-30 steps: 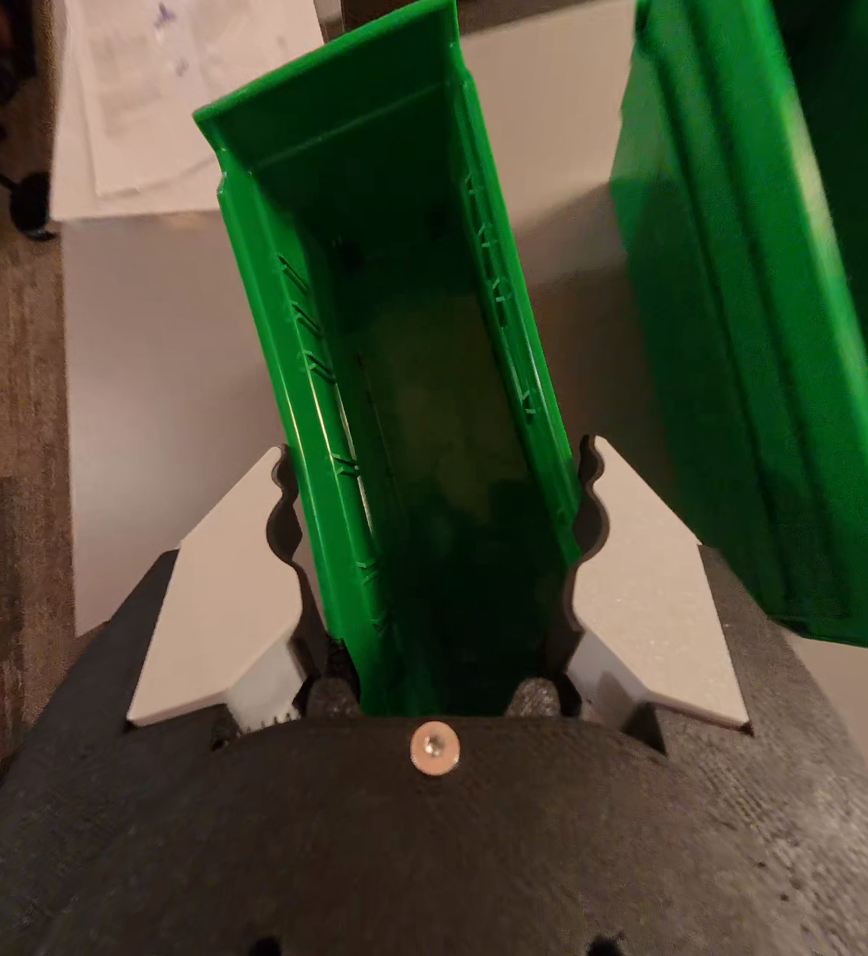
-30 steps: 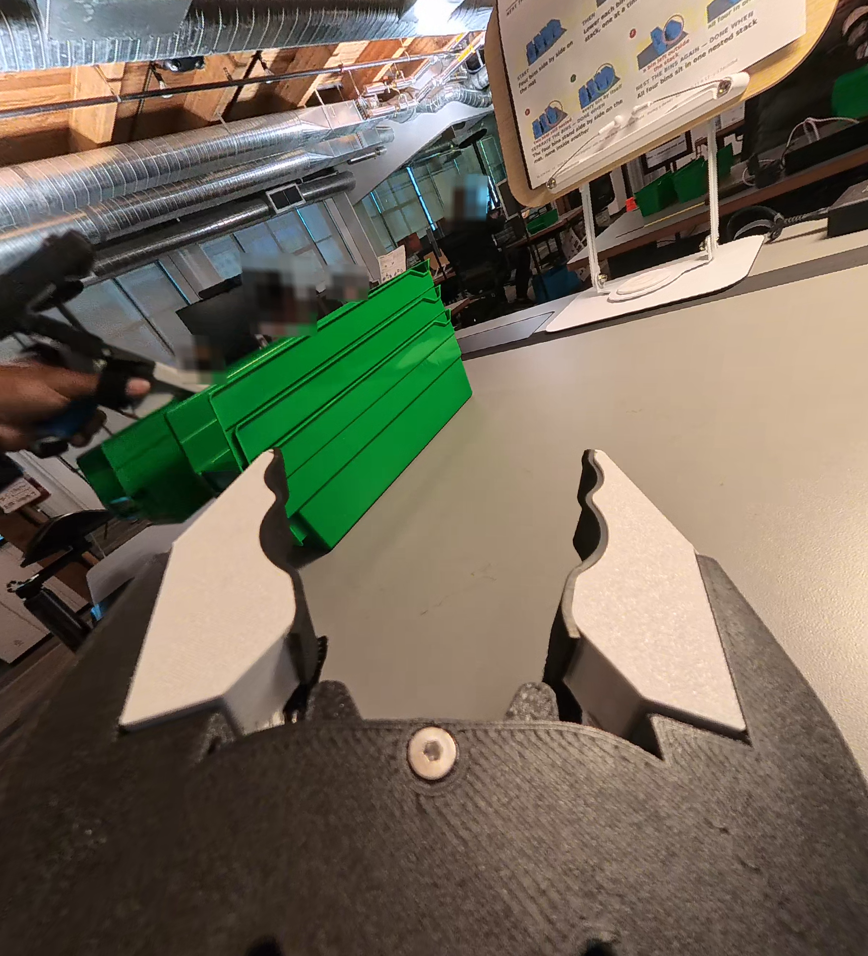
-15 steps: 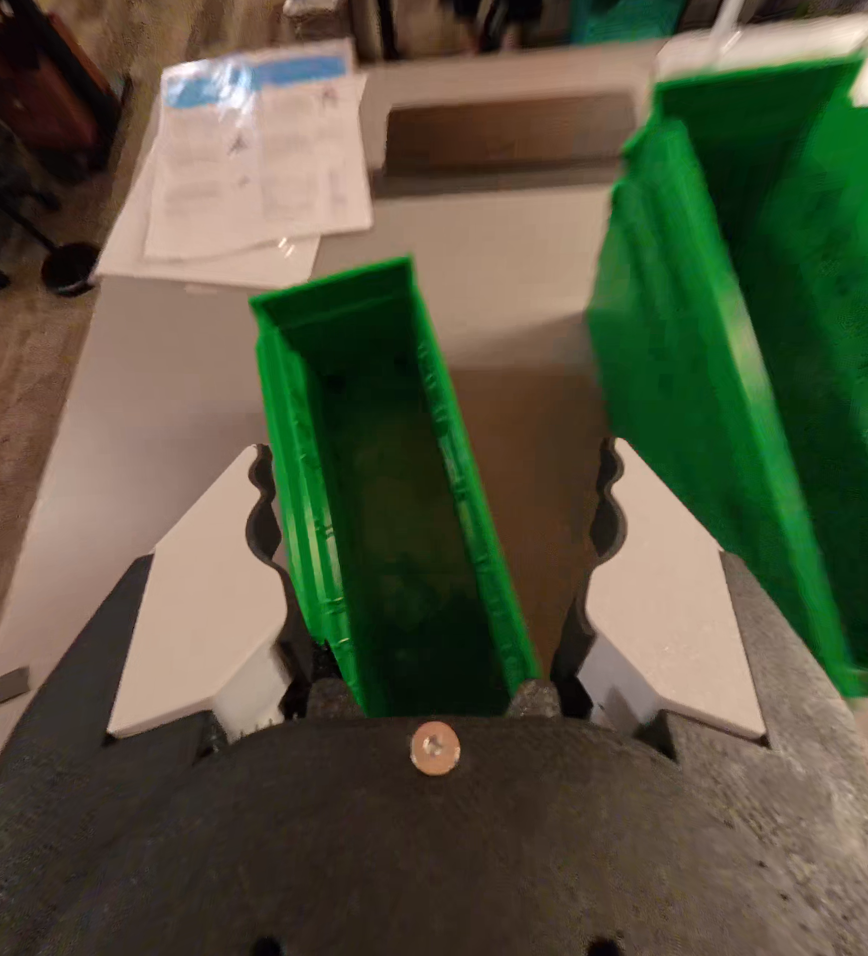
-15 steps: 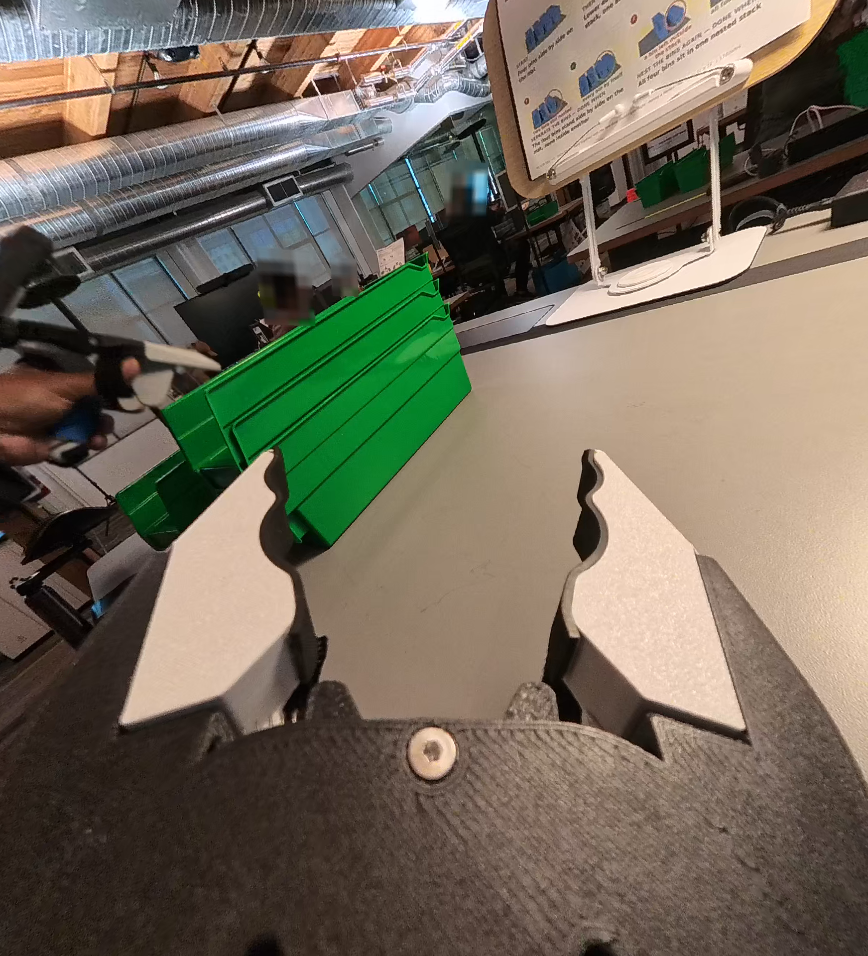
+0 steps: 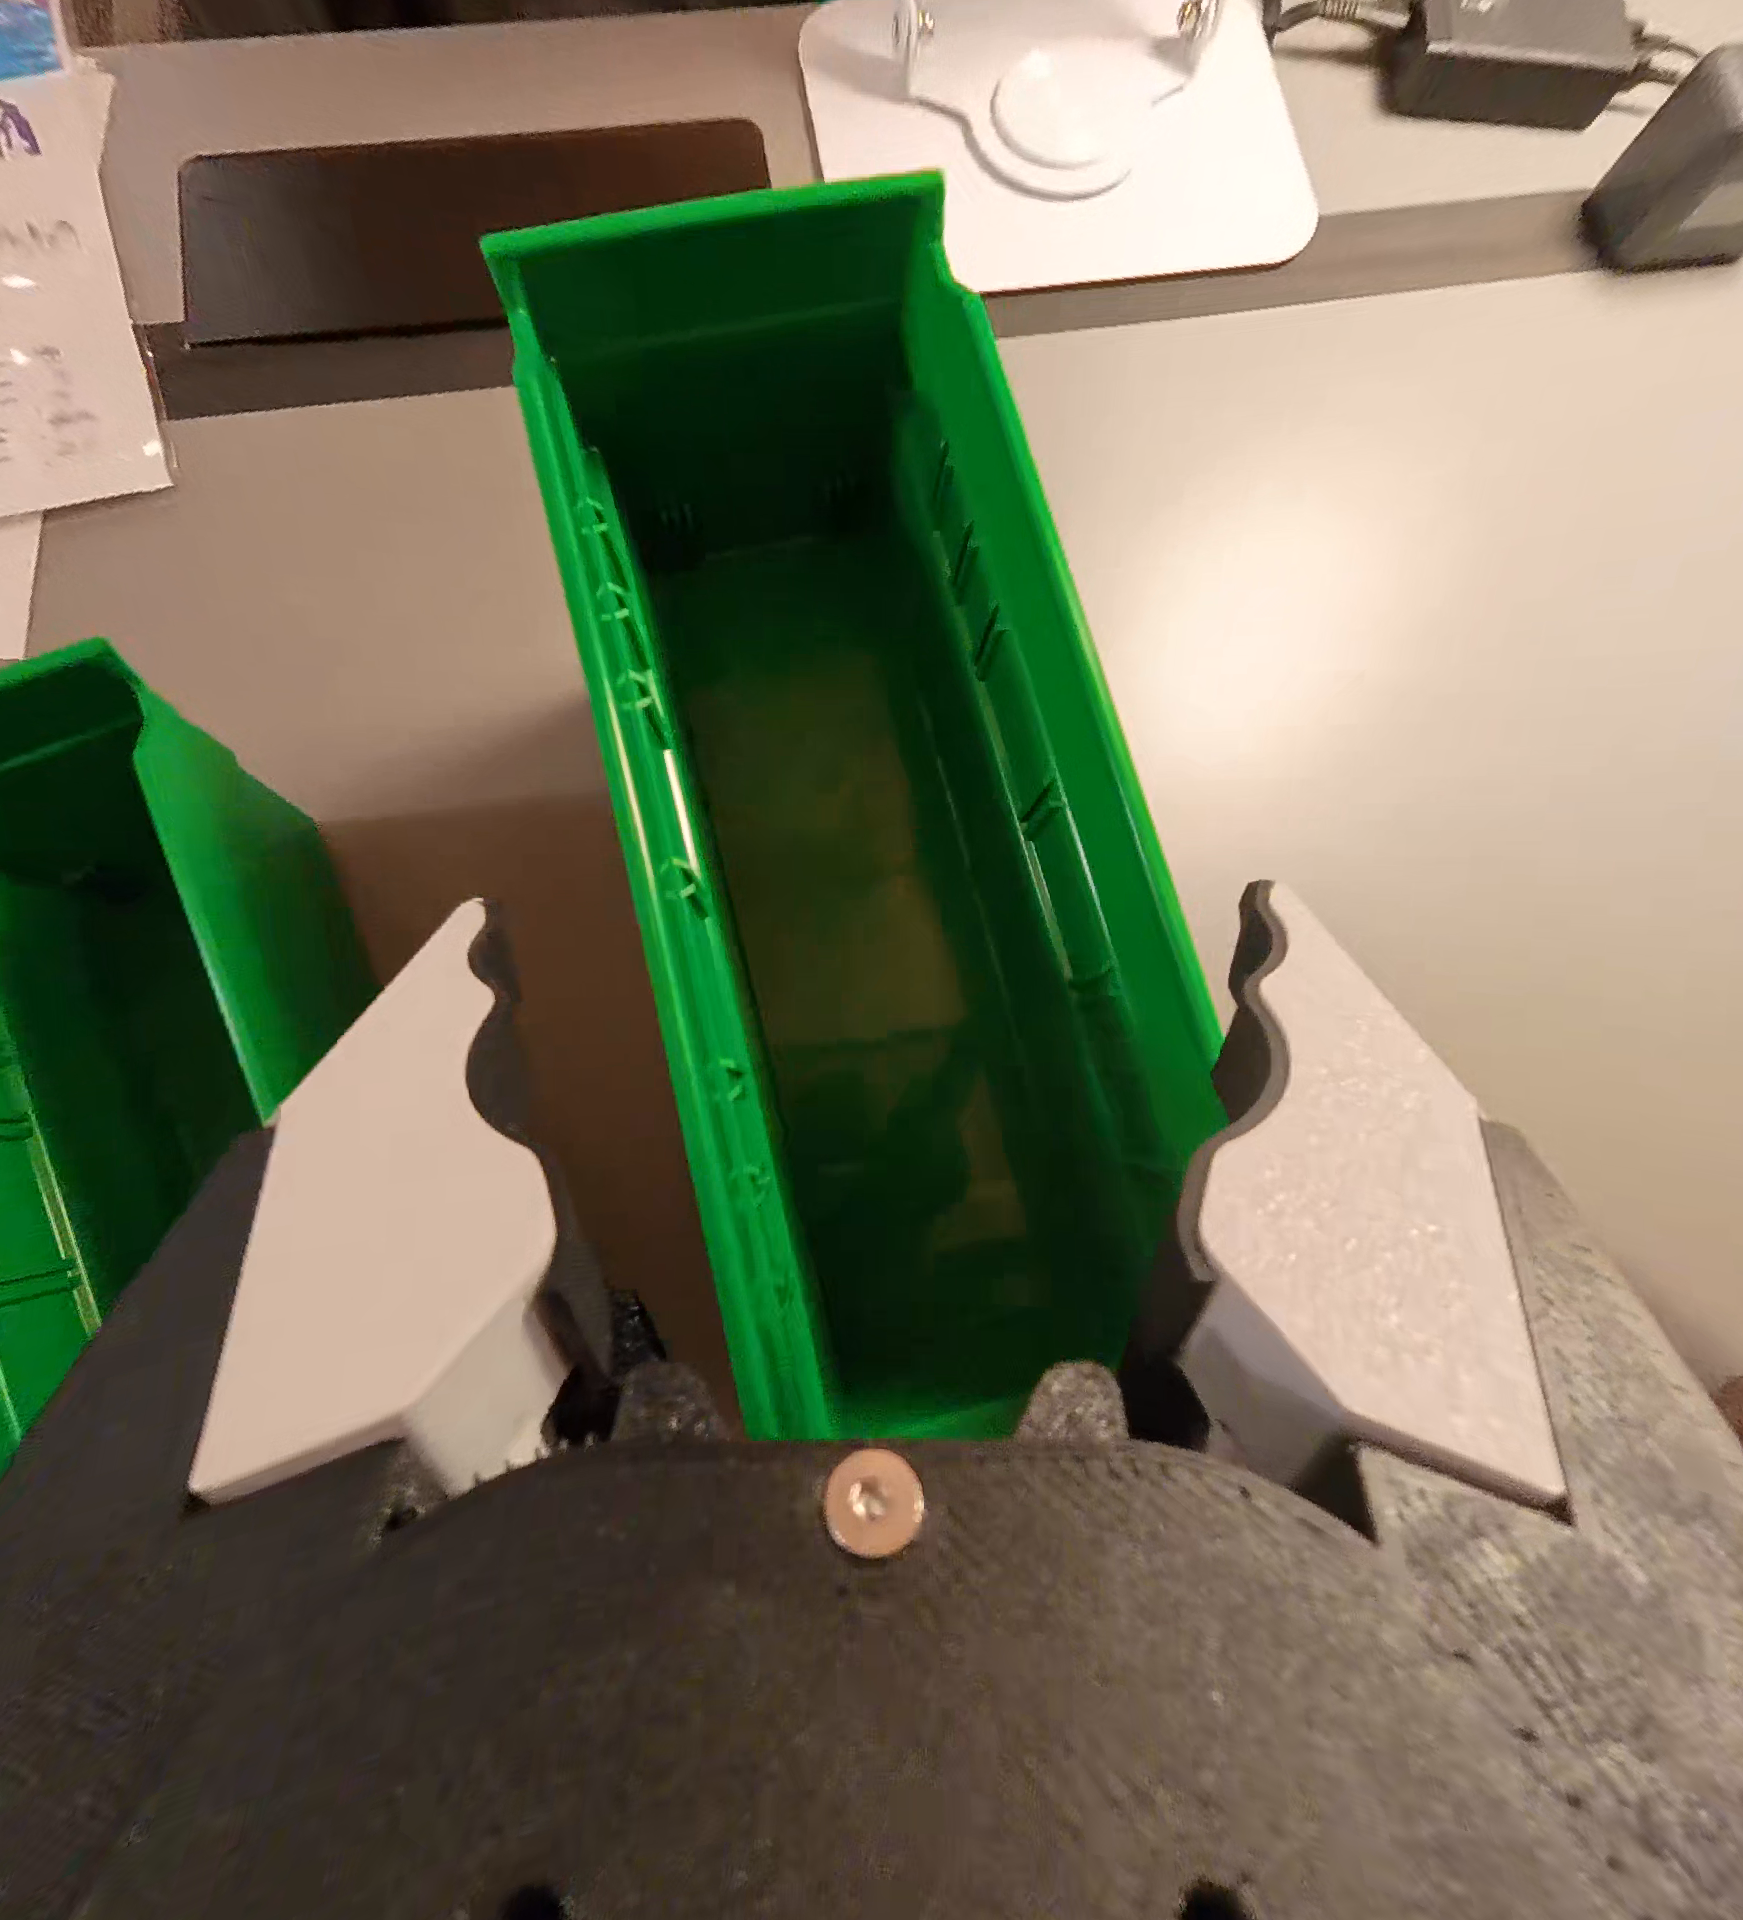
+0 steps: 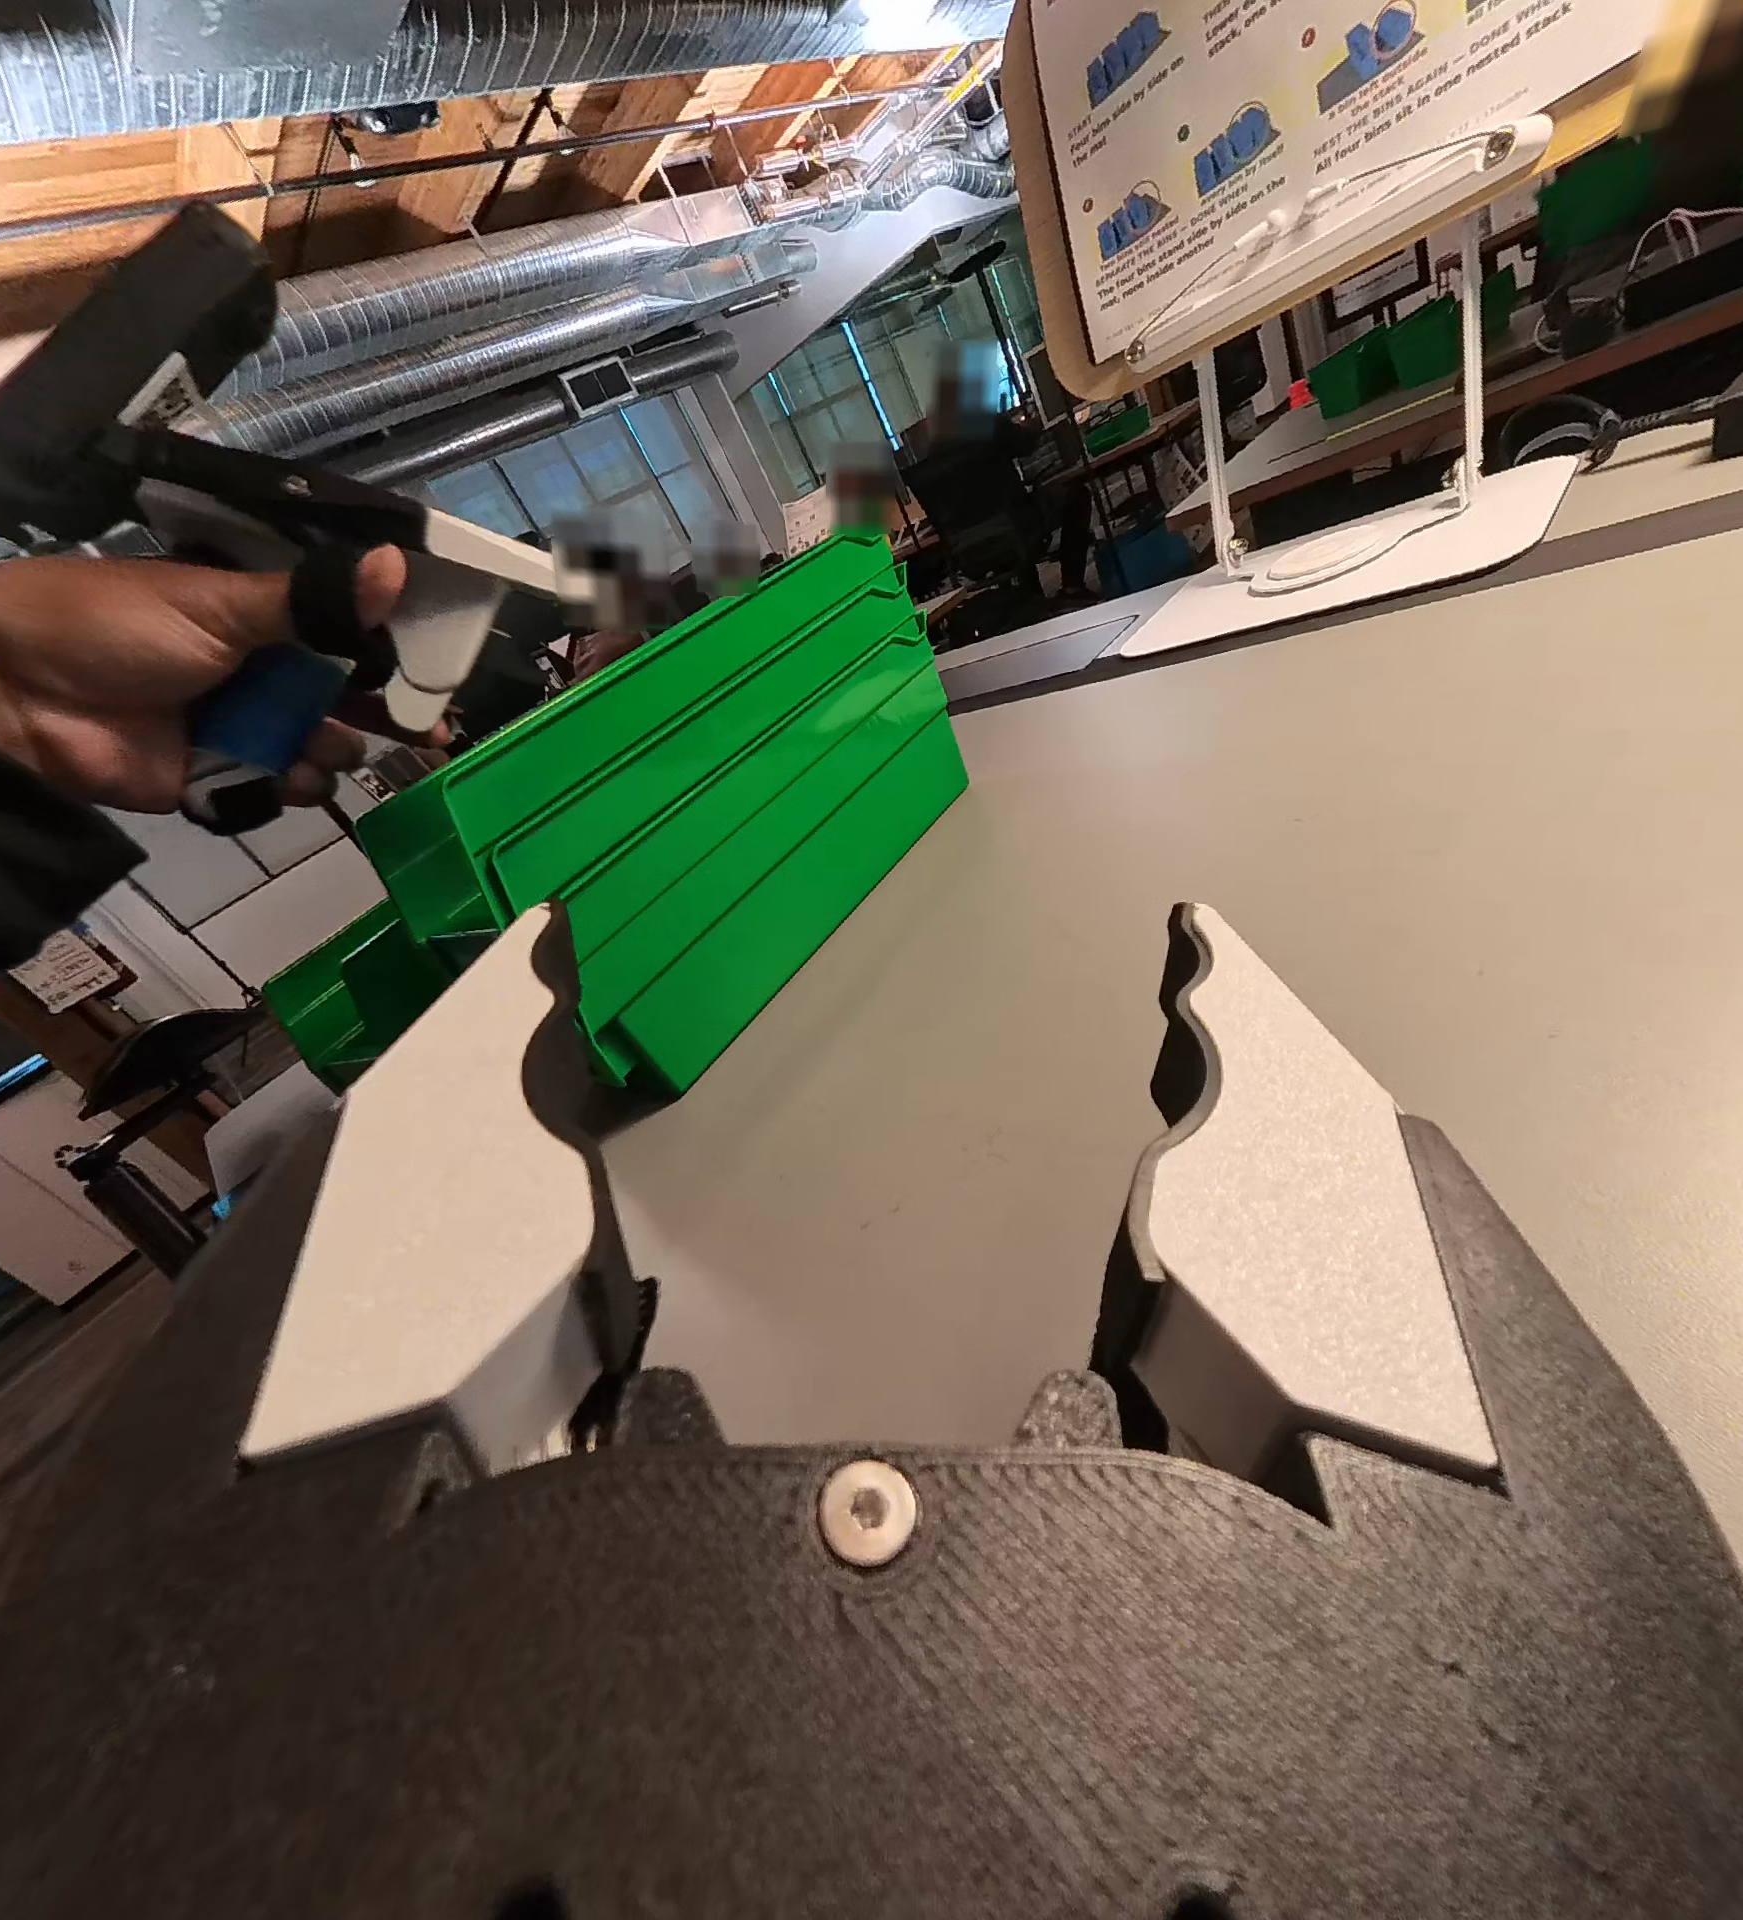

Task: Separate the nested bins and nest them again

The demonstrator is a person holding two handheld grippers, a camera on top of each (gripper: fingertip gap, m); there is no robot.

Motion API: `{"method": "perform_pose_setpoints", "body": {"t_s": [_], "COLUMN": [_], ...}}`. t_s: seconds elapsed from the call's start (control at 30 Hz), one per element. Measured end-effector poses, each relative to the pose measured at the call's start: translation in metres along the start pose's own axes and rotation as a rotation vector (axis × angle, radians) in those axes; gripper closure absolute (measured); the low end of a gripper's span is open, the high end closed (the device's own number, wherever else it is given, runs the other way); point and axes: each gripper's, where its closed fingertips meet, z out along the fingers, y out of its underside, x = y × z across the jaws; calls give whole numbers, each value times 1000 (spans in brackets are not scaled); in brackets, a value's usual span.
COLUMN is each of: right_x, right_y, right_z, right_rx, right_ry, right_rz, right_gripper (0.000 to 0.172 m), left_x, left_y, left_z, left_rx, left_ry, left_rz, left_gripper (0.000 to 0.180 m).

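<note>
The left hand-held gripper (image 5: 867,997) has released one bin and moved on. A second ago its fingers flanked a single narrow green plastic bin close on both sides; now that bin (image 5: 88,935) stands on the grey tabletop (image 5: 1418,623) at 9 o'clock in the left wrist view, outside the jaws. Between the jaws there is now the nested stack of long green plastic bins (image 5: 846,831), open side up.

State of the left hand-held gripper: jaws wide apart, wider than half a second ago. A strip of tabletop shows between the left finger (image 5: 399,1174) and the stack's near wall. The right finger (image 5: 1355,1174) lies just beside the opposite wall; contact there cannot be confirmed. The stack is not clamped.

State of the right hand-held gripper (image 6: 867,1039): jaws apart, only bare tabletop between them, unchanged over the last second. In its view the stack (image 6: 721,831) lies at 11 o'clock, with the separated bin (image 6: 347,997) beyond it at 9 o'clock and the left hand-held gripper (image 6: 451,613) held in a person's hand (image 6: 119,686) above both.

Assessment: one bin is separated and placed. Layered rims on the stack indicate further bins remain nested. The next step is probably to grip the top bin of the stack. Re-nesting has not begun.
</note>
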Motion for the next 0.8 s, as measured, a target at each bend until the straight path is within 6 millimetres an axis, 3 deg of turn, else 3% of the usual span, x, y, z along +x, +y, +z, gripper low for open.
{"method": "perform_pose_setpoints", "body": {"t_s": [0.33, 0.8], "right_x": [1, 0], "right_y": [2, 1], "right_z": [1, 1], "right_rx": [-13, -9], "right_ry": [-12, -16], "right_rz": [22, 21], "right_gripper": [59, 59], "left_x": [5, -1], "left_y": [7, 6], "left_z": [29, 17], "left_rx": [-110, -101], "left_ry": [-74, -69], "left_rz": [76, 59], "left_gripper": [53, 83]}}
